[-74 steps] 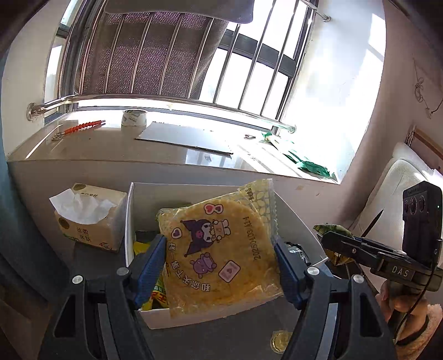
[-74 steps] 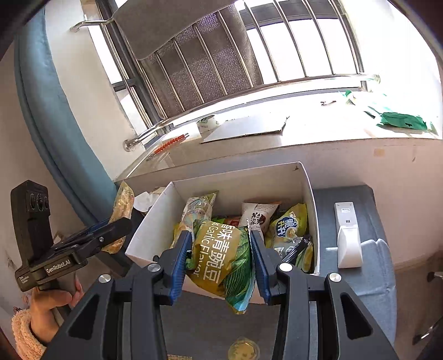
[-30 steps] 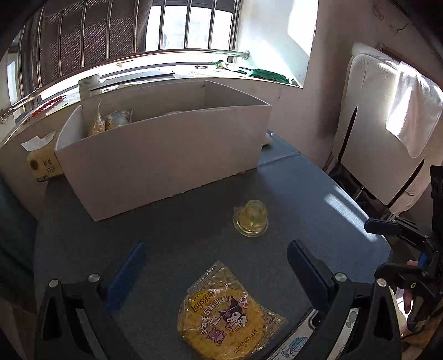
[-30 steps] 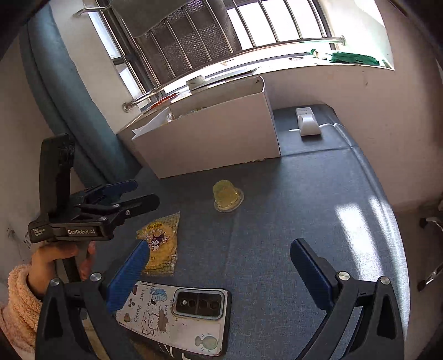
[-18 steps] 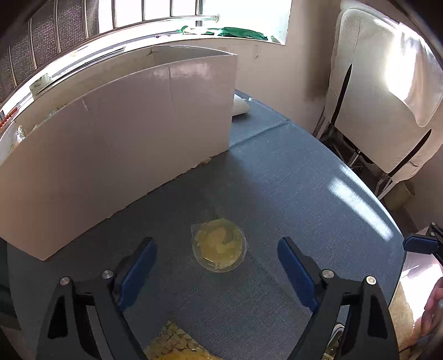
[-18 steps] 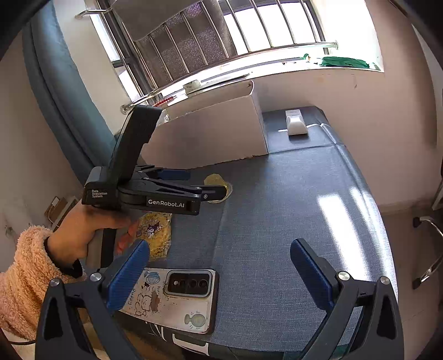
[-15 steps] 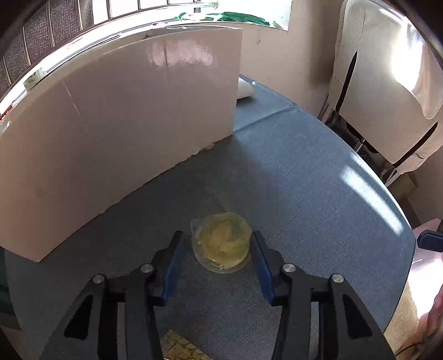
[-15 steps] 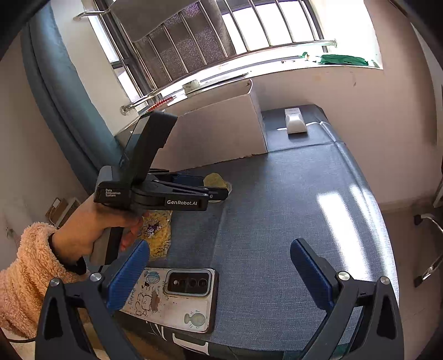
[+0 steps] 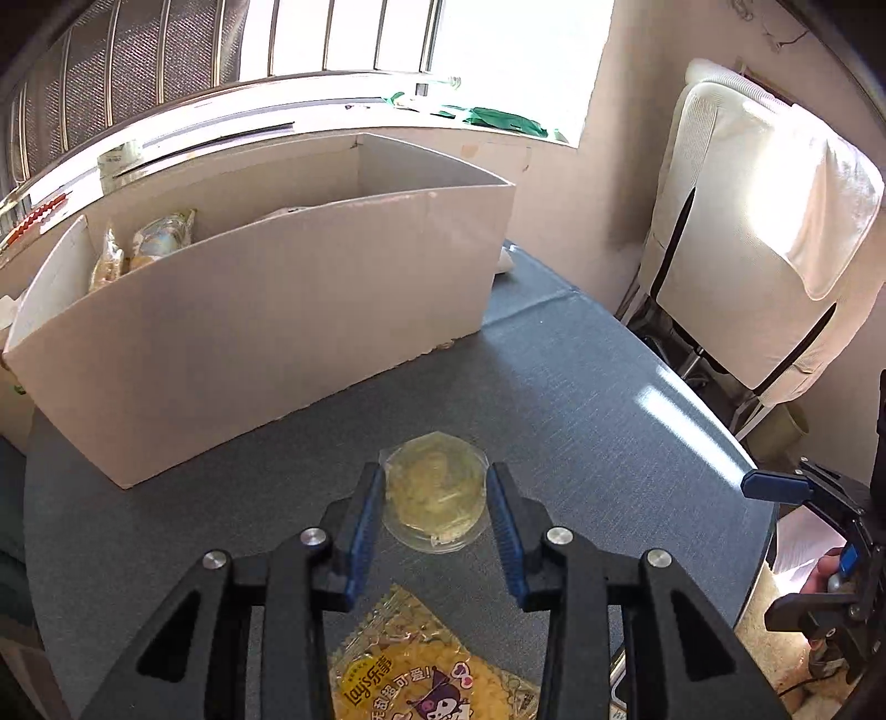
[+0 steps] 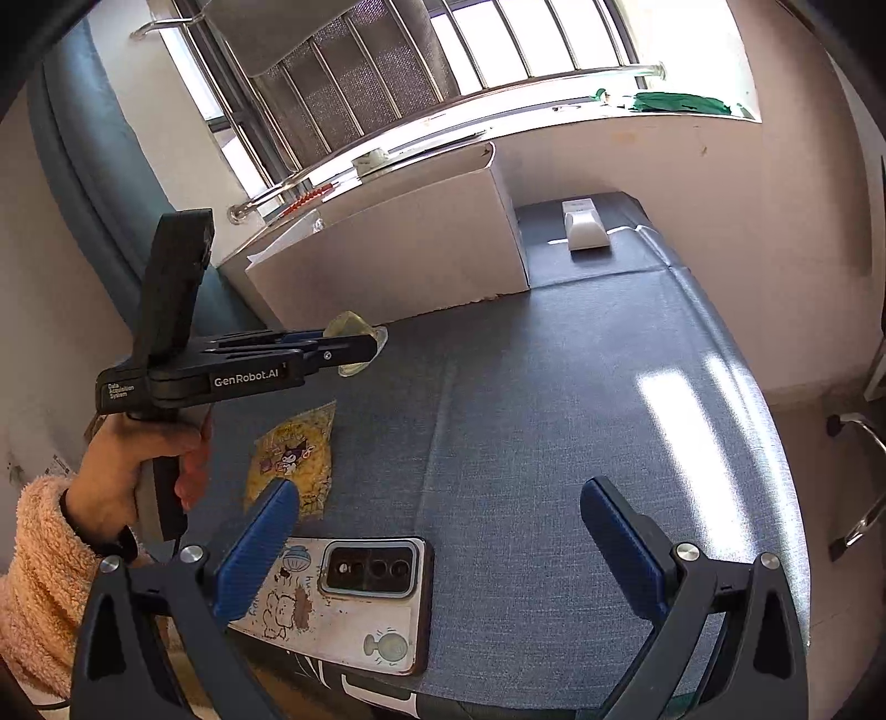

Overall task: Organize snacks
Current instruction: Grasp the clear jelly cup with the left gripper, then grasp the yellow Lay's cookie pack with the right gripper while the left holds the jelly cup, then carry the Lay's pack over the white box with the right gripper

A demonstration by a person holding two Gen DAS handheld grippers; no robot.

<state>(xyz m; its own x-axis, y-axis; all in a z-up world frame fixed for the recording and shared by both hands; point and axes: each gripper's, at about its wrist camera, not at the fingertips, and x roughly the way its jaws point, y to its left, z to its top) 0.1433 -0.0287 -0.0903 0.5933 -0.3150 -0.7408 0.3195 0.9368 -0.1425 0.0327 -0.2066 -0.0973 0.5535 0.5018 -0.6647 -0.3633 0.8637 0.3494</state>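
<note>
Left gripper point(image 9: 434, 507): closing on jelly cup point(image 9: 434, 498), pads at its sides
Right gripper point(image 10: 437, 531): wide apart, empty
Cup: off the table, near box point(image 9: 266, 332)
Advice: squeeze gently; clear the box wall, then drop

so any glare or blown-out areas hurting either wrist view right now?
Left wrist view: window blown out, sun patch on the table, jelly cup still legible. Right wrist view: window bright, sun stripe on the table, phone and chip packet clear; strong fisheye bending in both.
</note>
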